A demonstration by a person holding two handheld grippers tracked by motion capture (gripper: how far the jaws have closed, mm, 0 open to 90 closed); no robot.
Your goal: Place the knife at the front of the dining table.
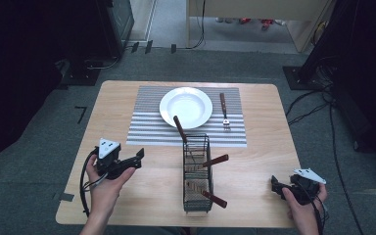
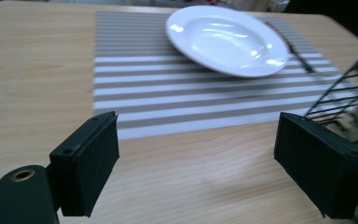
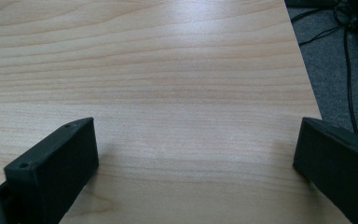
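- Left gripper (image 1: 138,157): held above the left part of the tabletop (image 1: 254,166), pointing toward the wire caddy; jaws spread wide with nothing between them, only bare wood and placemat showing in the gap in the left gripper view.
- Right gripper (image 1: 275,185): low at the near right corner of the tabletop, jaws apart and empty; the right gripper view looks along them over bare wood to the table's edge.
- Wire caddy (image 1: 197,172): black mesh, lying in the near middle of the tabletop, between the two grippers and apart from both; its far end meets the placemat's near edge.
- Wooden-handled utensils (image 1: 215,160): three brown handles stick out of the caddy, one toward the plate, two to the right.
- Plate (image 1: 186,106): white, empty, on the placemat.
- Placemat (image 1: 152,127): grey and white stripes, far middle of the tabletop.
- Fork (image 1: 223,111): wooden handle, lying on the placemat just right of the plate, tines toward the near side.
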